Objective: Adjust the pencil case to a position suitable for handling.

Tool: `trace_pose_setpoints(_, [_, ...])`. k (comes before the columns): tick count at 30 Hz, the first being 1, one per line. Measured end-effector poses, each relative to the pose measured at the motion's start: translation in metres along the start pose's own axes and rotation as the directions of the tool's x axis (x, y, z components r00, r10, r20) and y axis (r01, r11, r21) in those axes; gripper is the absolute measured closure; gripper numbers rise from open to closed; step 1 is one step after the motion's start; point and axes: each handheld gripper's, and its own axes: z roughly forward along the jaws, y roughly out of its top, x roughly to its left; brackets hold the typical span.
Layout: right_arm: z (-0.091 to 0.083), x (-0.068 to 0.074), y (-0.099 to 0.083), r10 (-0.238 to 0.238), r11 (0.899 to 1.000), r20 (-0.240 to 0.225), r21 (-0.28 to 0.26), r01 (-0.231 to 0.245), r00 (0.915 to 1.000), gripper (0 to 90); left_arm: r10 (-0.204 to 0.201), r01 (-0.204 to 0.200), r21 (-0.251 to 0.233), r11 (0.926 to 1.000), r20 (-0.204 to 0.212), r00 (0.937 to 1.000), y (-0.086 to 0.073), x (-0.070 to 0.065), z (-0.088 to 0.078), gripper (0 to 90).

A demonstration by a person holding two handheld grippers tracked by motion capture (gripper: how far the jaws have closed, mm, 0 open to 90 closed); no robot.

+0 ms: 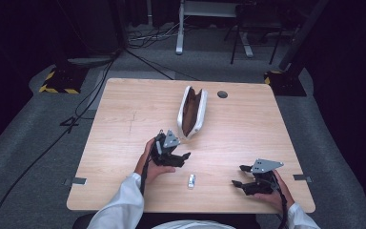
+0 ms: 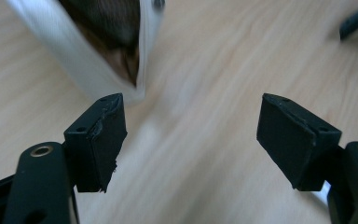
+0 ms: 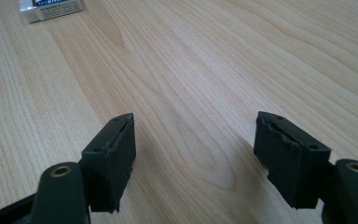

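A white case (image 1: 192, 112) is found lying open toward the counter's (image 1: 124, 124) far edge, its long axis running near to far. The left gripper (image 1: 174, 155), fingers spread and empty, is placed just short of its near end. The right gripper (image 1: 249, 177), likewise spread, is held well apart by the near right corner.

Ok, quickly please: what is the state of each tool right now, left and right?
Left tool: open, holding nothing, beside the white pouch.
Right tool: open, holding nothing, above the bare table.

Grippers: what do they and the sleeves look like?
Both the left gripper and right gripper are black, each topped by a grey three-cornered plate, with flat black pads on the jaws and a black trailing cable. The sleeves are white.
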Motion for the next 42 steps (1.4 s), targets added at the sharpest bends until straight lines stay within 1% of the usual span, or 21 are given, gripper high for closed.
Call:
trace_pose_setpoints(2, [0.000, 0.000, 0.000, 0.000, 1.000, 0.001, -0.001, 0.000, 1.0000, 30.1, -0.004, 0.004, -0.012, 0.9999, -0.018, 0.9998, 0.014, 0.000, 0.009, 26.1])
trace_pose_setpoints(4, [0.000, 0.000, 0.000, 0.001, 1.000, 0.001, -0.001, -0.001, 1.0000, 30.0, 0.005, -0.006, -0.019, 0.9998, -0.034, 0.9994, 0.025, 0.001, 0.017, 26.2])
trace_pose_setpoints(7, [0.000, 0.000, -0.001, 0.002, 1.000, 0.002, -0.002, -0.002, 1.0000, 30.0, -0.011, 0.011, -0.021, 0.9997, -0.029, 0.9995, 0.038, 0.002, 0.028, 26.8])
trace_pose_setpoints(8, [0.000, 0.000, -0.001, 0.002, 1.000, 0.001, -0.003, -0.002, 1.0000, 30.0, -0.003, 0.003, -0.013, 0.9999, -0.042, 0.9991, 0.041, 0.003, 0.032, 26.9])
trace_pose_setpoints(10, [0.000, 0.000, -0.001, 0.002, 1.000, 0.003, -0.003, -0.002, 1.0000, 30.0, -0.019, 0.018, -0.006, 0.9998, -0.061, 0.9980, 0.046, 0.004, 0.040, 27.6])
trace_pose_setpoints(11, [0.000, 0.000, -0.001, 0.003, 1.000, 0.002, -0.003, -0.003, 1.0000, 30.0, -0.028, 0.028, -0.005, 0.9996, -0.057, 0.9980, 0.047, 0.004, 0.043, 27.8])
trace_pose_setpoints(16, [-0.001, 0.000, -0.001, 0.002, 1.000, 0.001, -0.003, -0.002, 1.0000, 30.0, -0.040, 0.044, 0.032, 0.9985, -0.105, 0.9936, 0.054, 0.006, 0.060, 31.3])
trace_pose_setpoints(21, [-0.001, 0.000, -0.001, 0.000, 1.000, 0.001, -0.004, 0.000, 1.0000, 30.0, -0.033, 0.039, 0.043, 0.9983, -0.143, 0.9891, 0.056, 0.009, 0.071, 49.2])
trace_pose_setpoints(22, [-0.001, 0.000, -0.001, 0.000, 1.000, 0.001, -0.004, 0.000, 1.0000, 30.0, -0.028, 0.035, 0.042, 0.9985, -0.142, 0.9894, 0.057, 0.010, 0.072, 55.2])
trace_pose_setpoints(23, [-0.001, 0.000, -0.001, 0.000, 1.000, 0.001, -0.004, 0.000, 1.0000, 30.0, -0.027, 0.033, 0.042, 0.9986, -0.140, 0.9897, 0.057, 0.010, 0.072, 57.3])
trace_pose_setpoints(24, [-0.001, 0.000, -0.001, 0.000, 1.000, 0.001, -0.004, 0.000, 1.0000, 30.0, -0.010, 0.016, 0.042, 0.9990, -0.140, 0.9901, 0.058, 0.010, 0.072, 59.2])
trace_pose_setpoints(25, [-0.001, 0.000, -0.001, -0.001, 1.000, 0.000, -0.004, 0.001, 1.0000, 30.0, 0.002, 0.004, 0.039, 0.9992, -0.139, 0.9902, 0.058, 0.009, 0.071, 66.8])
trace_pose_setpoints(27, [-0.001, 0.000, -0.001, -0.001, 1.000, -0.001, -0.004, 0.001, 1.0000, 30.0, 0.021, -0.015, 0.048, 0.9987, -0.128, 0.9915, 0.058, 0.008, 0.070, 71.1])
trace_pose_setpoints(29, [-0.001, 0.000, -0.001, -0.001, 1.000, 0.000, -0.004, 0.001, 1.0000, 30.0, 0.037, -0.033, 0.043, 0.9985, -0.093, 0.9950, 0.056, 0.009, 0.064, 72.1])
trace_pose_setpoints(31, [-0.001, 0.000, -0.001, -0.002, 1.000, 0.000, -0.004, 0.002, 1.0000, 30.0, 0.038, -0.035, 0.043, 0.9985, -0.087, 0.9954, 0.055, 0.009, 0.062, 72.9])
trace_pose_setpoints(33, [-0.001, 0.000, -0.001, -0.002, 1.000, 0.001, -0.003, 0.002, 1.0000, 30.0, 0.051, -0.049, 0.034, 0.9982, -0.053, 0.9973, 0.049, 0.009, 0.052, 72.8])
trace_pose_setpoints(34, [-0.001, 0.000, -0.001, -0.002, 1.000, 0.000, -0.003, 0.002, 1.0000, 30.0, 0.051, -0.049, 0.034, 0.9982, -0.053, 0.9973, 0.049, 0.009, 0.052, 72.8])
trace_pose_setpoints(35, [-0.001, 0.000, -0.001, -0.002, 1.000, 0.001, -0.003, 0.002, 1.0000, 30.0, 0.066, -0.065, 0.030, 0.9974, -0.022, 0.9976, 0.043, 0.008, 0.044, 72.8])
trace_pose_setpoints(37, [-0.001, 0.000, -0.001, -0.002, 1.000, 0.002, -0.003, 0.002, 1.0000, 30.0, 0.086, -0.086, 0.029, 0.9958, -0.003, 0.9963, 0.036, 0.005, 0.034, 72.7])
trace_pose_setpoints(38, [-0.001, 0.000, -0.001, -0.002, 1.000, 0.002, -0.003, 0.002, 1.0000, 30.0, 0.086, -0.086, 0.029, 0.9958, -0.003, 0.9963, 0.036, 0.005, 0.034, 72.6])
trace_pose_setpoints(42, [-0.001, 0.000, -0.001, -0.002, 1.000, 0.002, -0.003, 0.002, 1.0000, 30.0, 0.111, -0.112, 0.028, 0.9933, 0.038, 0.9931, 0.020, 0.002, 0.012, 71.9])
